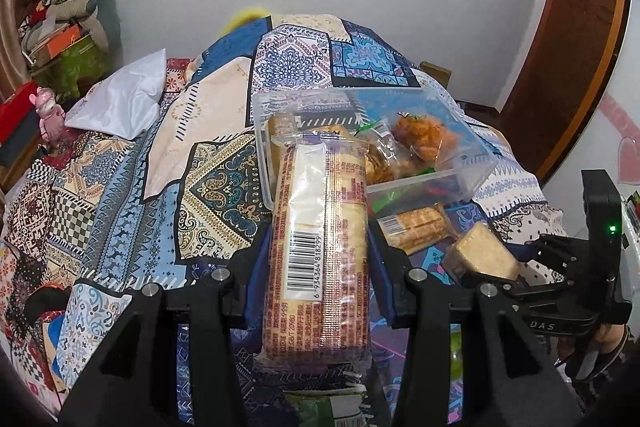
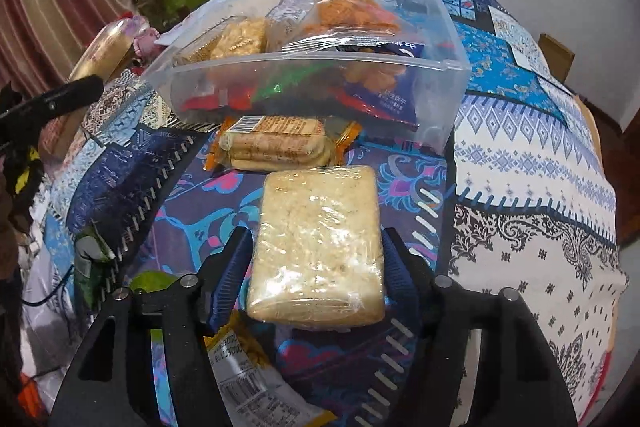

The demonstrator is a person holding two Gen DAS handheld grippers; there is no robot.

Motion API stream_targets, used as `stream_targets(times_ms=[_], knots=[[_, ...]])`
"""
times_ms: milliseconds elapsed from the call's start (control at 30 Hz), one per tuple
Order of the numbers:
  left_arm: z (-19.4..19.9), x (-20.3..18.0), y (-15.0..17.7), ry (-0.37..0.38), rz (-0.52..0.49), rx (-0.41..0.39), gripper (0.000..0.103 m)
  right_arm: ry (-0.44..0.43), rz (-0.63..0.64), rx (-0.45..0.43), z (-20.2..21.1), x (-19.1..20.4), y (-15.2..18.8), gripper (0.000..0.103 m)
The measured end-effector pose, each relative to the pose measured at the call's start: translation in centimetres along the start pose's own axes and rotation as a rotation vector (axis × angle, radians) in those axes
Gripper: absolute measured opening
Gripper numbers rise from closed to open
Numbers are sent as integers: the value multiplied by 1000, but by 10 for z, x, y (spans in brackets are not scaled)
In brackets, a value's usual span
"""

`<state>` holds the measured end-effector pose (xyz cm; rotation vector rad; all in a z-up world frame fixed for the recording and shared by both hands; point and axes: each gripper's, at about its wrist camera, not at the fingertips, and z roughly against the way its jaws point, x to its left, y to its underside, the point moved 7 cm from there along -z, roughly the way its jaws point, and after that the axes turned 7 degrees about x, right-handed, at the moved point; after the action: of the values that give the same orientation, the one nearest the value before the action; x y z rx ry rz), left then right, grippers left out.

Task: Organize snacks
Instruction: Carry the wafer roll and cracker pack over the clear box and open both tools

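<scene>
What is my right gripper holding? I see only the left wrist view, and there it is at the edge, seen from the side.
Observer: The right gripper is shut on a clear-wrapped pale rice cake block; both blue pads press on its sides.
Operator: Is any snack lying under it?
Observer: Yes, a yellow-edged packet with a barcode lies below the gripper.
Operator: And what is at the bin's near wall?
Observer: A blue packet lies inside the clear bin, against that wall.

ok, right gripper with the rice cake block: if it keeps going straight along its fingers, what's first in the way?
Probably the orange-wrapped biscuit pack lying just ahead of the rice cake block in the right gripper; the clear plastic box sits right behind it. Depth is uncertain.
</scene>
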<state>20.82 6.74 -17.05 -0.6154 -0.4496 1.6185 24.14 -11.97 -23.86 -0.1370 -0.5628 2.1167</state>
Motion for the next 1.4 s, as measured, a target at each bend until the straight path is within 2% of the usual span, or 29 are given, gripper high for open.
stream_targets(times_ms=[100, 300, 467, 667, 967, 1100, 1233, 1333, 1400], knots=[[0, 1, -6, 5, 10, -8, 45, -36, -27, -14, 5, -5, -2, 53], [0, -1, -28, 9, 24, -44, 45, -38, -14, -94, 40, -6, -17, 53], [-5, -4, -50, 11, 35, -67, 45, -20, -26, -200, 72, -14, -50, 53], [-19, -2, -74, -20, 26, -85, 45, 15, -67, -277, 80, -31, -93, 53], [-65, 17, -88, -28, 46, -27, 45, 63, -83, -274, 49, -47, -135, 53], [-83, 18, -84, -21, 47, 2, 45, 53, -104, -251, 30, -54, -141, 53], [-93, 16, -80, -18, 42, 18, 45, 103, -102, -251, 26, -55, -140, 55], [-92, 12, -79, -26, 30, 14, 49, 85, -84, -243, 28, -53, -137, 58], [-85, 9, -80, -29, 26, 0, 58, 86, -80, -242, 31, -52, -135, 61]])
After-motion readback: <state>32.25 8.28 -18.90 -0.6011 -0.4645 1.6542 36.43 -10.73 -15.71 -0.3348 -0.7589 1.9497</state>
